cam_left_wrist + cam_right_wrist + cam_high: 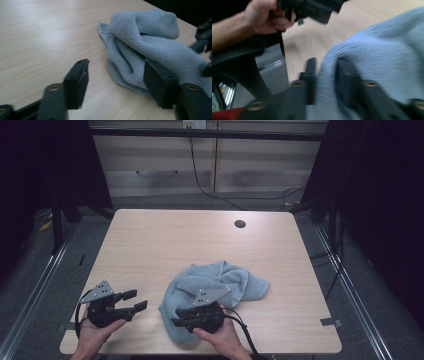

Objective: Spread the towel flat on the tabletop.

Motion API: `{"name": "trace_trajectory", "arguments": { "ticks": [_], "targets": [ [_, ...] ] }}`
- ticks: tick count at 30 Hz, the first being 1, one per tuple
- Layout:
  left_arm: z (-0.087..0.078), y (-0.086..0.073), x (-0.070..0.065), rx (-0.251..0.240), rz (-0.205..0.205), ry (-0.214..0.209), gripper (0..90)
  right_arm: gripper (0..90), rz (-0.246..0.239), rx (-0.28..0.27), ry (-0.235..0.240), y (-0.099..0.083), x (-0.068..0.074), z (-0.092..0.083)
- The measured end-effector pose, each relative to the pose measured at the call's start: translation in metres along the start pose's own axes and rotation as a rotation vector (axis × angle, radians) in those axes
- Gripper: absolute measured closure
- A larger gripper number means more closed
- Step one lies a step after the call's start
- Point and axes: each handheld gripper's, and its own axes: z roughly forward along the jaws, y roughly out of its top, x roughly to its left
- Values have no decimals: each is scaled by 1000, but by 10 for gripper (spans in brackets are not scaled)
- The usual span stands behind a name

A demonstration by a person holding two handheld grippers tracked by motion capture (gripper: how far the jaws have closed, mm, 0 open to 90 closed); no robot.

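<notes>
Jaws on my right gripper [324,82] straddle a fold at the near-left edge of the towel [220,285], cloth between them, though the right gripper view is blurred and I cannot tell whether they have actually clamped it. On my left gripper [115,82] the jaws stand wide apart with nothing between them, pointed at the towel from just beside it over bare desk [165,235].

I judge the work is barely begun: the towel lies crumpled in a heap on the near half of the desk, right of centre, with no flat fold or squared edge that I can see. Getting a firm hold with both grippers, spreading it out and folding it all remain.

Count: one towel, two grippers, one desk, and one round cable hole [240,224] near its far edge.
</notes>
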Motion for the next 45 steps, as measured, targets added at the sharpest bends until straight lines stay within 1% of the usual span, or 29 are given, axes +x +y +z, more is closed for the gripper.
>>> {"name": "trace_trajectory", "arguments": {
  "ticks": [1,2,3,4,5,8,9,11,12,17,18,19,20,21,22,23,24,26,27,28,30,31,32,33,34,35,39,41,45],
  "targets": [
    [0,0,0,0,0,0,467,605,0,0,0,0,0,0],
    [1,2,-8,-8,25,-49,503,575,6,-25,-54,3,-6,-24],
    [1,2,-8,-8,25,-49,524,575,6,-25,-54,3,-6,-24],
    [3,4,-13,-5,36,-66,525,578,20,-47,-114,3,-16,-48],
    [6,7,-18,0,48,-79,525,578,20,-47,-114,3,-16,-48],
    [21,12,-30,11,45,-127,486,592,54,-60,-262,-6,-42,-89],
    [26,14,-33,21,53,-128,415,576,79,-42,-356,-14,-62,-110],
    [37,16,-33,28,57,-141,356,527,127,-42,-433,-23,-79,-125],
    [46,18,-30,37,26,-140,319,505,146,-39,-453,-27,-87,-130],
    [68,11,-28,114,8,-104,237,434,213,-24,-501,-40,-107,-132],
    [75,5,-30,159,31,-96,299,421,232,-5,-503,-46,-114,-124],
    [76,3,-31,163,57,-97,438,426,236,-6,-497,-47,-115,-121],
    [76,3,-31,163,57,-97,525,426,236,-6,-497,-47,-115,-121],
    [75,2,-32,175,78,-76,604,560,238,-5,-494,-47,-116,-113],
    [74,3,-30,159,71,-94,677,639,230,-13,-484,-47,-116,-111],
    [74,3,-30,159,71,-94,714,639,230,-13,-484,-47,-116,-111],
    [69,5,-26,123,56,-120,738,801,232,-20,-480,-44,-115,-109],
    [66,8,-23,104,47,-133,754,858,230,-34,-472,-42,-113,-109],
    [56,14,-20,61,31,-132,774,880,216,-70,-464,-33,-107,-116],
    [56,14,-20,61,31,-132,779,880,216,-70,-464,-33,-107,-116],
    [43,24,-19,8,33,-137,781,884,184,-110,-459,-19,-97,-127],
    [36,30,-19,-22,32,-139,785,885,143,-157,-450,-1,-86,-140],
    [23,44,-18,-81,33,-147,786,886,128,-178,-452,8,-81,-147],
    [16,52,-19,-105,40,-149,786,886,106,-196,-458,17,-75,-153],
    [16,52,-19,-105,40,-149,786,886,106,-196,-458,17,-75,-153],
    [9,60,-20,-131,51,-148,787,887,65,-237,-461,33,-66,-165],
    [-19,91,-26,-207,89,-159,787,887,25,-299,-468,55,-55,-183],
    [-33,106,-27,-249,97,-193,787,887,-12,-355,-470,76,-45,-197],
    [-57,135,-31,-357,94,-256,786,887,-56,-411,-465,94,-32,-207]
  ]
}}
